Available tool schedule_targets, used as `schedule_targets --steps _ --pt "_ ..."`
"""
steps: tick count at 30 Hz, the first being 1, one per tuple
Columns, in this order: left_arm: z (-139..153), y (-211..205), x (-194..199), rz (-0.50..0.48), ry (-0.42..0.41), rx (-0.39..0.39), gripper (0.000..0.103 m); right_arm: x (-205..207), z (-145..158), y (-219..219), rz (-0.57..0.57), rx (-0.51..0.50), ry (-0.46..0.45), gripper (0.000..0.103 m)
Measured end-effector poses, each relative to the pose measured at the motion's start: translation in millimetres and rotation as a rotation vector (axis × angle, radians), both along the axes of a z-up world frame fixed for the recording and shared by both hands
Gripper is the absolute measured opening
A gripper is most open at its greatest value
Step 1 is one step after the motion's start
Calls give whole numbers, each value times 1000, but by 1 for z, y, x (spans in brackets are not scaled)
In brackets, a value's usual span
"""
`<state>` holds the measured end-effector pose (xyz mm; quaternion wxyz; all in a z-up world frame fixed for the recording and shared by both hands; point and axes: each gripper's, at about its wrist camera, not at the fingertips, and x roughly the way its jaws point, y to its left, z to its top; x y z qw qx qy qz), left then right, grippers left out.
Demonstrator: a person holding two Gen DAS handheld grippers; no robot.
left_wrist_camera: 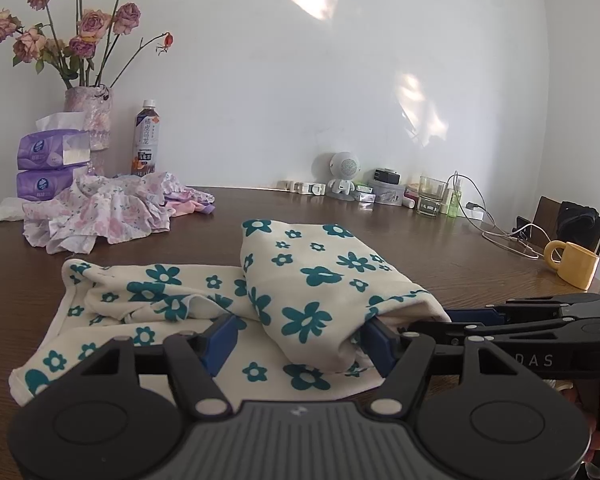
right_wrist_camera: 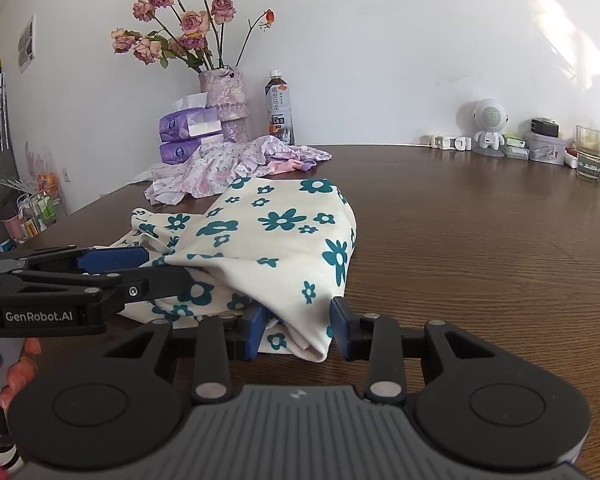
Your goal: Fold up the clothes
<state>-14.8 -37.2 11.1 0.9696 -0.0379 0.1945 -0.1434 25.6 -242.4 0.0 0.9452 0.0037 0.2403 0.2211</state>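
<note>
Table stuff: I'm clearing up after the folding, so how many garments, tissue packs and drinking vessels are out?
Garments: 2, teal-flower cloth and crumpled pink floral cloth
Tissue packs: 2, upper pack stacked on lower pack
Drinking vessels: 3, yellow mug, glass, tea bottle
Total: 7

Vase of dried roses point(left_wrist_camera: 88, 116); tea bottle point(left_wrist_camera: 146, 138); yellow mug point(left_wrist_camera: 574, 262)

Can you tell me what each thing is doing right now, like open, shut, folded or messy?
Left claw: open around the cloth.
Right claw: open, cloth corner between its fingers.
Flowered cloth: half folded.
Purple clothes: messy heap.
Tea bottle: capped, upright.
Yellow mug: upright.
</note>
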Motion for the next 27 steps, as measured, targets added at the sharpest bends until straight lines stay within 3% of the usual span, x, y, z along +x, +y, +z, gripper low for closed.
schedule_targets --steps 6,11,16,21,27 --pt "-1 1 -1 -14 -9 -14 47 -2 0 2 9 -9 -12 26" --pt "-1 0 -2 -22 -11 -13 44 -2 0 2 9 -13 -9 26" --pt "0 2 -2 -2 -6 -17 53 -1 1 0 -8 -10 2 38" --pt "1 3 -3 20 -10 -24 71 1 0 -1 -20 -1 9 44" --pt "2 3 -3 21 -16 -20 76 2 0 -1 -25 -1 14 46"
